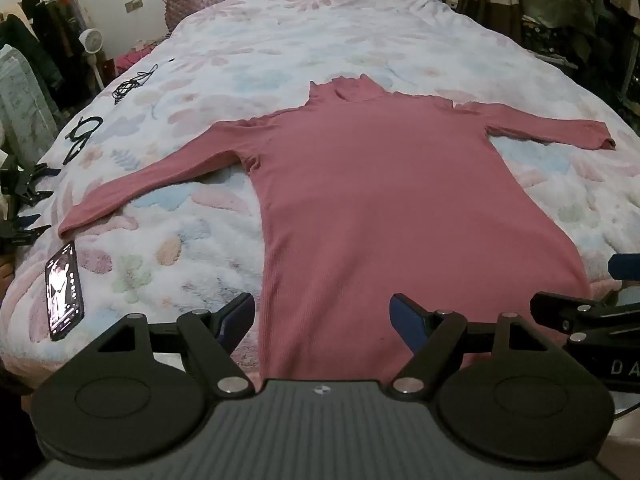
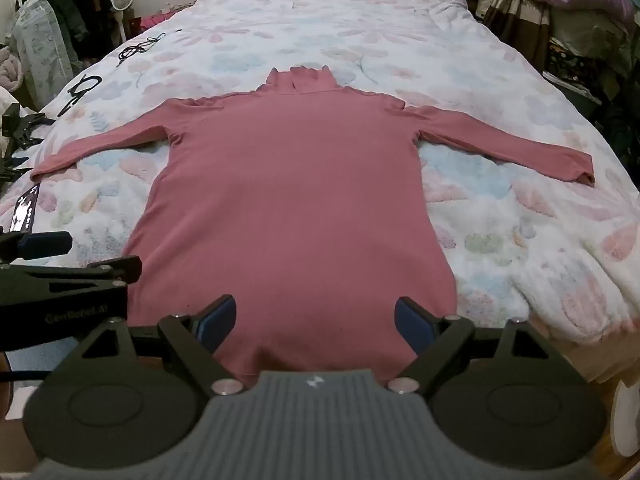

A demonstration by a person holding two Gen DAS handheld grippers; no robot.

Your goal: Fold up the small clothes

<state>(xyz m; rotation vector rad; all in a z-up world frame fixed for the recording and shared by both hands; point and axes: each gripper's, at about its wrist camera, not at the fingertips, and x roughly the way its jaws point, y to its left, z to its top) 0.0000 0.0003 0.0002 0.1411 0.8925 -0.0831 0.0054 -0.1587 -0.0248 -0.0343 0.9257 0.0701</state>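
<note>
One pink turtleneck top (image 1: pixel 384 200) lies spread on one bed (image 1: pixel 280 32), with two sleeves out to its sides. Left of the top: one phone (image 1: pixel 64 292) and two bundles of black cable (image 1: pixel 82 132). Two hand-held grippers: the left hand-held gripper (image 1: pixel 322 320) and the right hand-held gripper (image 2: pixel 316 320).

We see open bedspread (image 2: pixel 500 216) right of the pink top (image 2: pixel 296 200), free to pass. On the left a phone (image 1: pixel 64 292) lies near its cuff, with black cables (image 1: pixel 82 136) farther along that edge.
</note>
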